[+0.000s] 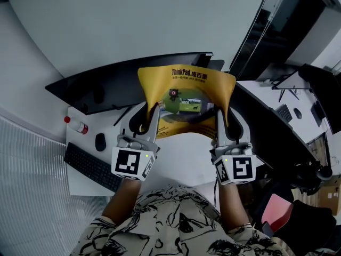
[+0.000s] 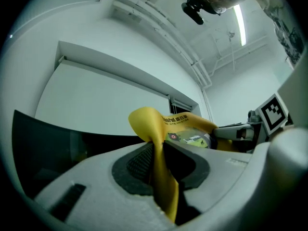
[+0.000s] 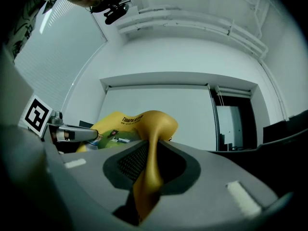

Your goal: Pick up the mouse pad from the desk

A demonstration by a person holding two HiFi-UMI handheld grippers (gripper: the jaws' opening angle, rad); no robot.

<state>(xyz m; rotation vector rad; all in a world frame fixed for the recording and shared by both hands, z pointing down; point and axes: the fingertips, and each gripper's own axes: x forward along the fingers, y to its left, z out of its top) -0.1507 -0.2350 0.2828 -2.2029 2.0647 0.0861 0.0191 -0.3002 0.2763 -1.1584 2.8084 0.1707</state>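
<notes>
The yellow mouse pad point(image 1: 186, 97) hangs clear of the desk point(image 1: 176, 161), stretched between the two grippers. The left gripper point(image 1: 151, 113) has its fingers closed narrowly on the pad's left edge and the right gripper point(image 1: 219, 119) does the same on the right edge. Each gripper view shows the thin sheet pinched and creased between the ribbed pads. To finish the lift well, I judge that both hands should rise together at an even height and hold their spacing (pull apart and the thin edge may slip from a pinch; close in and the middle buckles). The pad's far edge sits near the dark monitor point(image 1: 106, 87), so the freer path looks to be up and toward the person. The mouse point(image 1: 100, 141), keyboard point(image 1: 90, 167) and a red-capped bottle point(image 1: 77, 125) lie off to the left, well apart from the pad.
</notes>
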